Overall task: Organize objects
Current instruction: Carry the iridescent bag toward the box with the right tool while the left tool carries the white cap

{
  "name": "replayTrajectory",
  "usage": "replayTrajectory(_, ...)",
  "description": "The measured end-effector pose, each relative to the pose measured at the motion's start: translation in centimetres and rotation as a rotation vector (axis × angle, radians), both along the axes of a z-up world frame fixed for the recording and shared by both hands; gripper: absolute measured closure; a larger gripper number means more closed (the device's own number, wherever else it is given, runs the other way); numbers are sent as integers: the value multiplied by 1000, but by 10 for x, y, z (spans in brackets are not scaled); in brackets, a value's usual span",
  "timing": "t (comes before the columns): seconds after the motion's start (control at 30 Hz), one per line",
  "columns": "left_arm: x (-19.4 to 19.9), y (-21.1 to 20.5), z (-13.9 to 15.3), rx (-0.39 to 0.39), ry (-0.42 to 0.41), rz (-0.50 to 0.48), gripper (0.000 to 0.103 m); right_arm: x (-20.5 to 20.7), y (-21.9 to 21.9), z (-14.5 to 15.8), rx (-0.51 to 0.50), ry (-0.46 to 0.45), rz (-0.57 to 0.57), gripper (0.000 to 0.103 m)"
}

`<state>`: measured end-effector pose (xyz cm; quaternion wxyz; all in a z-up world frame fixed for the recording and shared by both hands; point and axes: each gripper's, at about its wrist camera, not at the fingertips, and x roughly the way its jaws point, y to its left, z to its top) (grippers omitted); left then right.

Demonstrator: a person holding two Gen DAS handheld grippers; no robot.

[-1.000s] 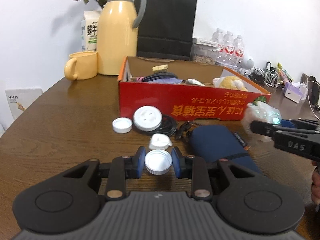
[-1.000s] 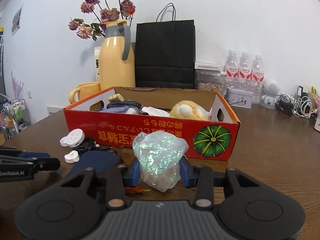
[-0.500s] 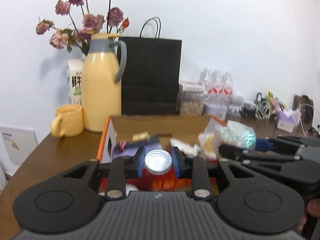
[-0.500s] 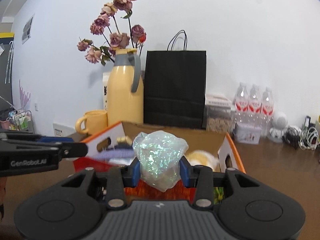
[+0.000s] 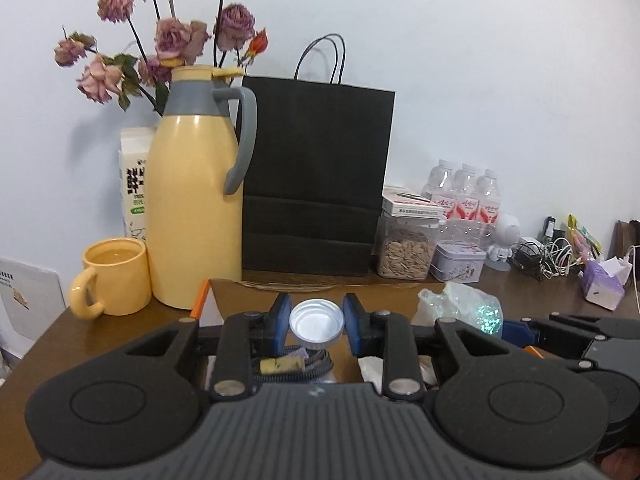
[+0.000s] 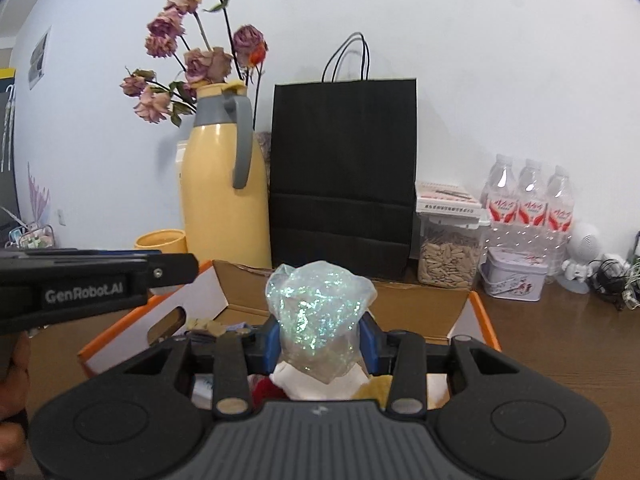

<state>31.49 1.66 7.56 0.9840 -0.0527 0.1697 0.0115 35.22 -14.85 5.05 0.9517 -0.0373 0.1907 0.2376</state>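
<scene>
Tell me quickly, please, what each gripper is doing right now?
Left gripper: shut on the white cap.
Right gripper: shut on the glittery bag.

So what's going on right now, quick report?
Left gripper shut on white cap. Right gripper shut on glitter bag. Both over cardboard box; nothing in the way.

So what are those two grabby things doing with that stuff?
A person is tidying small things into the open orange-edged cardboard box. The left gripper is shut on a round white plastic lid, and the right gripper is shut on a crumpled, glittery clear plastic bag. Both hang over the box, nothing dropped in yet.
</scene>
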Motion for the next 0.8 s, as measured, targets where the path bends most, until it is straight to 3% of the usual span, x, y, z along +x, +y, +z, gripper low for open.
replayTrajectory(0.2, 35, 7, -8, -45, 34, 0, 74, 35, 8, -13, 2, 44, -4, 65)
replayTrajectory(0.57, 46, 1, -29, 3, 95, -42, 74, 39, 9, -30, -48, 87, -11, 62)
replayTrajectory(0.67, 44, -1, -29, 19, 89, -39, 71, 36, 8, -29, -51, 86, -9, 51)
replayTrajectory(0.73, 43, -1, -29, 25, 83, -37, 60, 35, 7, -28, -52, 81, -15, 33)
replayTrajectory(0.8, 42, -2, -27, 26, 76, -29, 39, 34, 6, -27, -50, 73, -25, 21)
